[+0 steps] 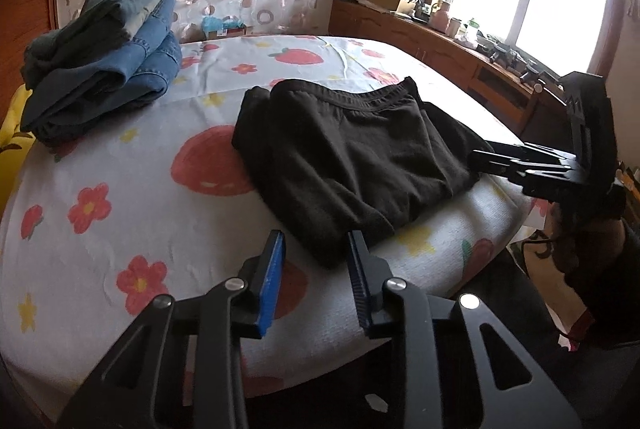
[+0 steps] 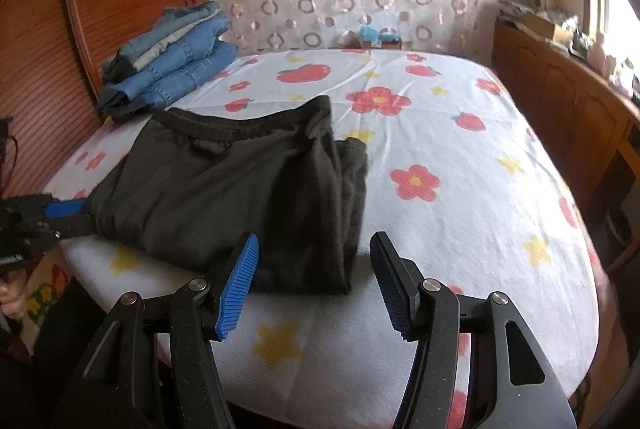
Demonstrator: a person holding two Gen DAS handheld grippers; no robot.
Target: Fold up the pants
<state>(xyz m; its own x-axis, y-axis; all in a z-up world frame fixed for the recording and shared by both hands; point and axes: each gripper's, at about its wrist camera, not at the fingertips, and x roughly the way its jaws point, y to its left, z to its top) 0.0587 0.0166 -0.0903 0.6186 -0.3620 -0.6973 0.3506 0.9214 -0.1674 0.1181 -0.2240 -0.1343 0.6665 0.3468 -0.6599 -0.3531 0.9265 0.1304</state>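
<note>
Both tools (image 1: pixel 316 277) (image 2: pixel 316 281) agape just short of folded pants (image 1: pixel 352 157).

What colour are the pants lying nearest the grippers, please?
Black pants, clearest in the right wrist view.

One black garment, one denim stack, two grippers.

One pair of black pants (image 1: pixel 352 157) lies folded just beyond the spread jaws of the left gripper (image 1: pixel 316 277); the right gripper (image 2: pixel 316 281) also has its jaws apart, with the pants ahead and to their left. One stack of jeans (image 2: pixel 172 61) sits farther off, left of both sets of jaws; its number of pairs cannot be told. One flowered sheet (image 2: pixel 460 189) covers everything.
</note>
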